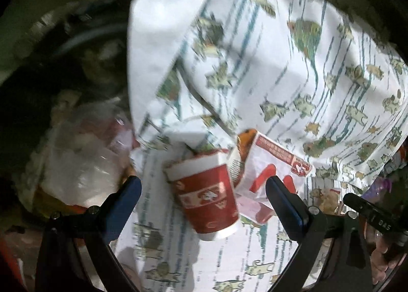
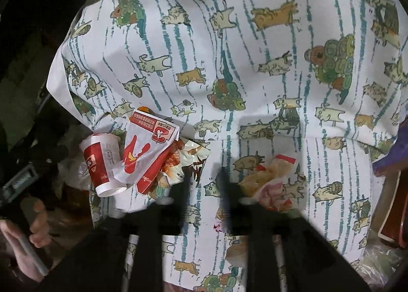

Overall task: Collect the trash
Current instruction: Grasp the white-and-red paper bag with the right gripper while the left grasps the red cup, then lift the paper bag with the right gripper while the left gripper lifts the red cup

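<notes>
Red and white paper makes most of the trash on the cloth (image 2: 255,67), which is white with teal stripes and small cats and covers the table. I count one paper cup (image 1: 206,200), one flat paper bag (image 1: 274,164), one crumpled snack wrapper (image 2: 190,162) under that bag, and one more crumpled wrapper (image 2: 270,174) lying apart from this group.

The cup lies on its side. Seen by the left camera, its long axis runs from upper left to lower right, with the open mouth pointing away from the gripper and the white base pointing toward it. The bag lies just beside the cup and touches it; its printed end points away, and its long axis is tilted a little like the cup.

The left gripper (image 1: 204,190) has its two blue-padded fingers (image 1: 127,200) spread wide, one on each side of the cup, and they do not touch it. The right gripper (image 2: 204,179) is blurred; its dark fingers stand with only a narrow gap and I see nothing between them. It hangs over bare cloth, between the cup group and the lone wrapper. At the table edge lies a clear plastic bag (image 1: 84,159).
</notes>
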Demonstrator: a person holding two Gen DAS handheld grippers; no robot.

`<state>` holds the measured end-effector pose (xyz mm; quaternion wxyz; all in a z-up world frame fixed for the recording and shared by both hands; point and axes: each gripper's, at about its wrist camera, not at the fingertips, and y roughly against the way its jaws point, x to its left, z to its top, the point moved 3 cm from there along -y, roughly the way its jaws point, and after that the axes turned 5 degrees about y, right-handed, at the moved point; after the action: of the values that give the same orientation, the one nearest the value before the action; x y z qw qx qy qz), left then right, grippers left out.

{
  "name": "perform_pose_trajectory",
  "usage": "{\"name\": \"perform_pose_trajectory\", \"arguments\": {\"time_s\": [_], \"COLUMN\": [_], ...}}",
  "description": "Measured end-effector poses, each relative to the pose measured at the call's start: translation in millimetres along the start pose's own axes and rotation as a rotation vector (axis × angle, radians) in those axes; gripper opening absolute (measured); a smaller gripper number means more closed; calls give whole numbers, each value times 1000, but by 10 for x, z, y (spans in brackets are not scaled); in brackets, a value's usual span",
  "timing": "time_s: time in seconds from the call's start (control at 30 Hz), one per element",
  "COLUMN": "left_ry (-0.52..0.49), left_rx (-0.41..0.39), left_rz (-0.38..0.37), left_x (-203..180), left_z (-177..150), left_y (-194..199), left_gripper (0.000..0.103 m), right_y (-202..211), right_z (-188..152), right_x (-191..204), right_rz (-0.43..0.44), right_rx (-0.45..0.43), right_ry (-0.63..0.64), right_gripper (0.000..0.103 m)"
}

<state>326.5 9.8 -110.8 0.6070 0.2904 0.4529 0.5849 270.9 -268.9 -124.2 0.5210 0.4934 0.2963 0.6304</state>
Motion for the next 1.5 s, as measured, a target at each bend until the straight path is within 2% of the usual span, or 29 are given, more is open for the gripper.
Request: {"name": "perform_pose_trajectory", "arguments": {"time_s": [0.03, 0.07, 0.13, 0.2, 0.33, 0.43, 0.47, 0.5, 0.57, 0.67, 0.7, 0.73, 0.77, 0.83, 0.9, 1.07, 1.13, 1.2, 1.23, 1.37, 1.43, 1.5], "left_ry": [1, 3, 11, 43, 71, 133, 151, 155, 174, 136, 123, 99, 80, 48, 29, -16, -37, -48, -43, -7, -1, 21], "left_rx": [27, 49, 97, 134, 177, 253, 268, 293, 306, 331, 333, 331, 328, 308, 265, 75, -35, -102, -123, -122, -129, -145], "left_rz": [-8, -8, 25, 55, 106, 34, 15, -15, -49, -100, -101, -89, -84, -78, -70, -99, -105, -103, -106, -106, -88, -110], "left_x": [-38, -66, -89, -68, -32, -7, 0, 0, 4, -77, -105, -142, -184, -229, -267, -297, -304, -306, -286, -146, -56, -4], "left_z": [-12, -32, -57, -84, -109, -164, -171, -202, -227, -274, -292, -313, -317, -310, -266, -92, -41, 13, 22, 62, 67, 52], "left_y": [-85, -152, -294, -449, -635, -743, -762, -782, -796, -802, -798, -784, -767, -699, -584, -122, 117, 245, 306, 376, 467, 546], "left_gripper": [99, 99, 99, 99, 99, 93, 82, 75, 73, 72, 72, 72, 72, 72, 72, 72, 72, 72, 72, 72, 72, 72], "right_y": [-18, -31, -79, -158, -377, -563, -623, -679, -796, -966, -1005, -1026, -1044, -1017, -929, -520, -316, -127, -47, 232, 291, 322], "right_z": [11, 20, 39, 59, 105, 147, 164, 178, 185, 142, 123, 110, 101, 101, 126, 207, 226, 234, 233, 204, 197, 198], "right_x": [-8, -12, -7, 18, 94, 183, 230, 277, 369, 447, 451, 437, 424, 384, 365, 433, 465, 490, 507, 526, 543, 495], "right_rz": [12, 22, 46, 84, 146, 131, 118, 113, 130, 157, 148, 124, 103, 66, 44, 16, 22, 16, 4, -62, -90, -88], "right_rx": [5, 9, 20, 32, 64, 77, 76, 74, 88, 139, 149, 153, 157, 144, 117, -10, -85, -162, -196, -304, -325, -315], "right_ry": [-5, -9, -27, -60, -140, -168, -158, -146, -139, -152, -159, -169, -170, -177, -166, -87, -50, -4, 21, 132, 158, 160], "right_gripper": [46, 47, 57, 63, 69, 69, 69, 69, 69, 68, 63, 53, 48, 26, 19, 17, 16, 17, 17, 17, 17, 18]}}
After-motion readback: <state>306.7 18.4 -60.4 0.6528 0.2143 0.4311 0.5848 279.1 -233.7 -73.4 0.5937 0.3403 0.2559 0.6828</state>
